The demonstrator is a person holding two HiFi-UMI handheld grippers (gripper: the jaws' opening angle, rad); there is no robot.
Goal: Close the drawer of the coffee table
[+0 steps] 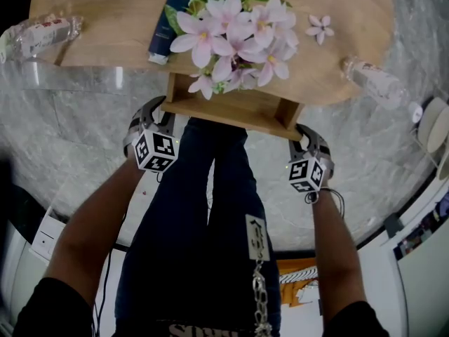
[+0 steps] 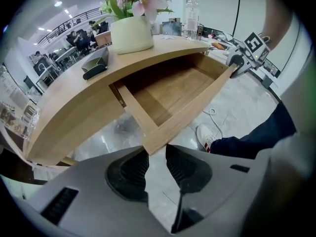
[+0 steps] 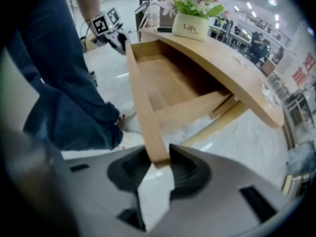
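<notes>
I look down past the person's dark jeans at the curved wooden tabletop of the coffee table. Its drawer stands pulled well out from under the near edge, toward the legs, and its bare wooden bottom shows in both gripper views.

My left tongs sit at the left end of the drawer's front panel, pointing steeply down. In the left gripper view the left tongs are clenched on the panel's corner, which is caught only at the very tips of the ribbed pads.

My right tongs are at the opposite end. In the right gripper view the right tongs are clamped on the panel's end, which sits deeper between their pads. The panel runs away from there toward the other hand.

On the tabletop, a cream pot of pink flowers stands behind the drawer opening, with a dark blue box just beside it on the left. One loose blossom lies to the right. A clear water bottle lies at the far left edge, and a second bottle lies at the right edge. Grey marble floor surrounds the table.
</notes>
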